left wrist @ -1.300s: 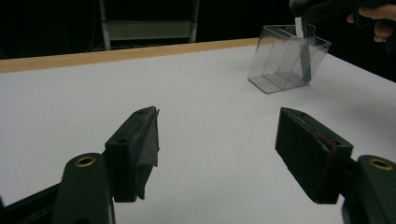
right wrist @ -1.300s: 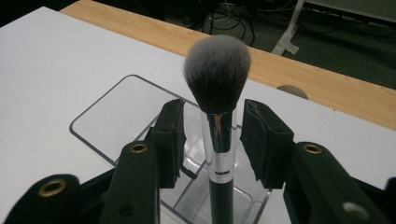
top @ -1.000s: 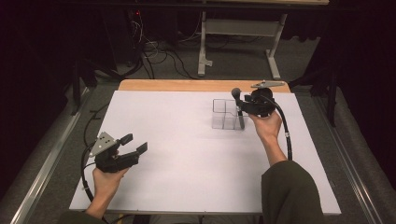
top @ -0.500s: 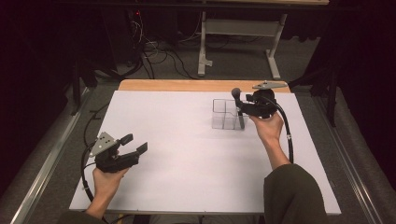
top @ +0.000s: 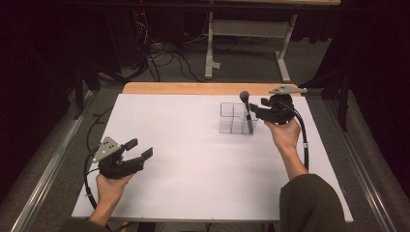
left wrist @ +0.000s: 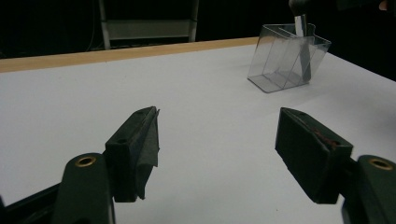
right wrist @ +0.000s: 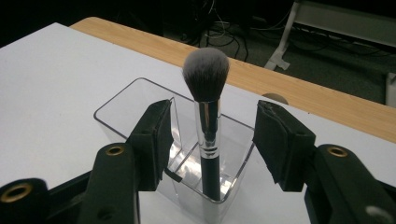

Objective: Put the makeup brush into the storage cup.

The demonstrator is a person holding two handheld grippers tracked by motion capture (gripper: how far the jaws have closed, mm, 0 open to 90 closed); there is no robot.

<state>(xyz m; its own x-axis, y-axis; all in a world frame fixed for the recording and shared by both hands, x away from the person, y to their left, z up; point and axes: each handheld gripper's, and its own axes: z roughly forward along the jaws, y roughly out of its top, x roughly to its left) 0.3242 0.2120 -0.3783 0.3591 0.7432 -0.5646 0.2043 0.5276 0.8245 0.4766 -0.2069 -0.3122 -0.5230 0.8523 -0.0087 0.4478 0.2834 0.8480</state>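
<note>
From above, a brush (top: 246,108) stands in a clear organizer (top: 234,118) on the white desk (top: 193,159); the right claw (top: 255,110) has just opened around it. Left claw (left wrist: 217,154): apart, empty. Right claw view: the brush stands free between the pads, so placing looks done and only withdrawing is left.

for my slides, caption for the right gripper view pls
Right gripper, jaws open, behind a makeup brush standing in a clear organizer.
</note>
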